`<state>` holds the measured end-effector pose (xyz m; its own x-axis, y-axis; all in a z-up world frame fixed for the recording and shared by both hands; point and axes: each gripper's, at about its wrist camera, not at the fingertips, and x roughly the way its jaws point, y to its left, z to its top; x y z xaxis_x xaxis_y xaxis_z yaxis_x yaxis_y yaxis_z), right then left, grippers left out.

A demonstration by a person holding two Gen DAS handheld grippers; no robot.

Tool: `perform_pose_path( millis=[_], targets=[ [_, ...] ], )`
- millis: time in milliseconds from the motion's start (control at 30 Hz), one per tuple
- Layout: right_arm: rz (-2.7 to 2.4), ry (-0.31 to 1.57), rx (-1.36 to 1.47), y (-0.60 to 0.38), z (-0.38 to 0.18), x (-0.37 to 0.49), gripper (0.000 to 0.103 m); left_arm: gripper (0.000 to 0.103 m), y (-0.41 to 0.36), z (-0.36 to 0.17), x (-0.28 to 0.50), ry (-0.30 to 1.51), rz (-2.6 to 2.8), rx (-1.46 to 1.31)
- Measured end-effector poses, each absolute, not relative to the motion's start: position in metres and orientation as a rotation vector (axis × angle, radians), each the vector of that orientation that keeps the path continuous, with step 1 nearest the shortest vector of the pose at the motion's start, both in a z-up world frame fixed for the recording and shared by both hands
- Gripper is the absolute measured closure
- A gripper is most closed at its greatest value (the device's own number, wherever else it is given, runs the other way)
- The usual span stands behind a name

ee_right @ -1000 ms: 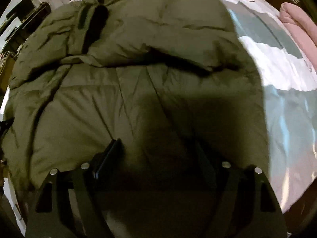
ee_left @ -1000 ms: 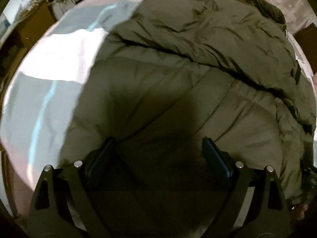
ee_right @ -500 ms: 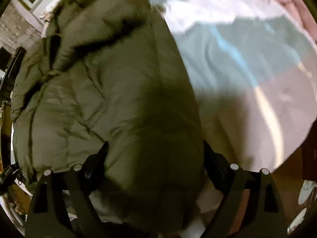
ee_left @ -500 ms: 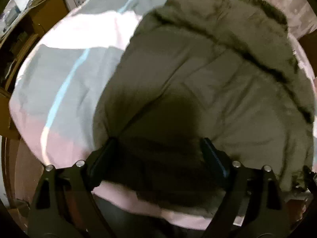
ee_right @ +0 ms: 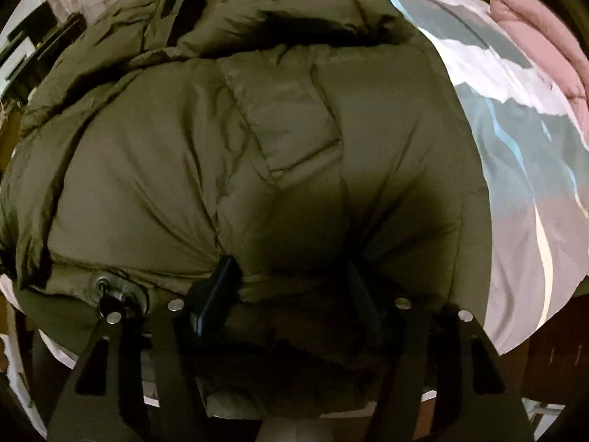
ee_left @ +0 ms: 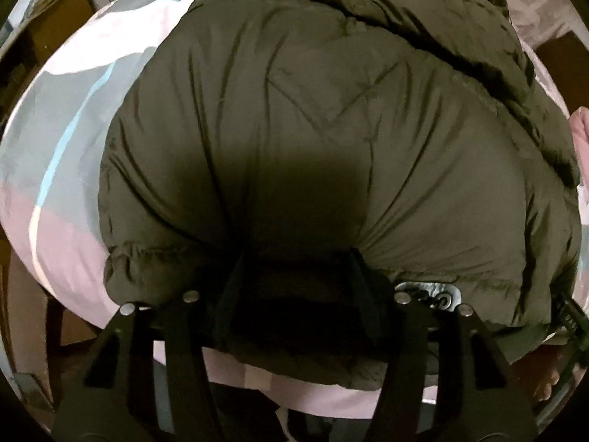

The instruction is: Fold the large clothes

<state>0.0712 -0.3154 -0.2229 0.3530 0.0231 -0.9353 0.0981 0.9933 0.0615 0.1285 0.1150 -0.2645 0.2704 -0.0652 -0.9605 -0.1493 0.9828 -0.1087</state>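
1 olive-green puffer jacket [ee_left: 331, 129] lay spread over 1 bed, filling most of both wrist views, with its hem edge nearest the 2 grippers. The left gripper [ee_left: 294, 269] pointed steeply down at that hem; its 2 fingers [ee_left: 235, 287] stood on either side of a bunched fold of the padded hem, and the jaws were closing with the fabric between them, the cloth puckering toward the tips. The right gripper [ee_right: 291, 283] met the same hem further along, its jaws likewise closing, with a thick roll of hem between its 2 fingers [ee_right: 217, 287]; whether the pads were already pressing firmly could not be told for certain, though the cloth creased around them.

1 metal snap fastener [ee_right: 110, 291] sat on the hem just left of the right gripper, and 1 metal piece [ee_left: 434, 294] showed just right of the left gripper. The bedsheet [ee_left: 66, 140], in pink, grey and white blocks with a pale blue stripe, lay bare to the left of the left gripper and to the right of the right gripper [ee_right: 533, 202]. Beyond the hem, under both grippers, the bed's near edge fell away. 1 folded pink blanket [ee_right: 537, 37] lay far right of the right gripper.
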Motion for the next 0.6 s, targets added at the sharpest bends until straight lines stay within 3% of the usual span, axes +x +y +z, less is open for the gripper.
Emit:
perform_pose_path(
  millis=[133, 300, 433, 600],
  targets=[
    [-0.035, 1.204, 0.156, -0.323, -0.212, 0.066, 0.040, 0.046, 0.114, -0.261, 0.127, 1.292, 0.050, -0.199],
    [0.000, 1.073, 0.189, -0.324, -0.162, 0.065, 0.040, 0.048, 0.106, -0.203, 0.126, 1.189, -0.041, -0.237],
    [0.074, 1.030, 0.245, -0.303, -0.126, 0.122, 0.040, 0.040, 0.082, -0.153, 0.168, 1.092, -0.122, -0.192],
    [0.151, 0.945, 0.204, -0.242, -0.096, 0.212, 0.047, 0.040, 0.063, -0.145, 0.264, 1.075, -0.123, -0.150]
  ],
)
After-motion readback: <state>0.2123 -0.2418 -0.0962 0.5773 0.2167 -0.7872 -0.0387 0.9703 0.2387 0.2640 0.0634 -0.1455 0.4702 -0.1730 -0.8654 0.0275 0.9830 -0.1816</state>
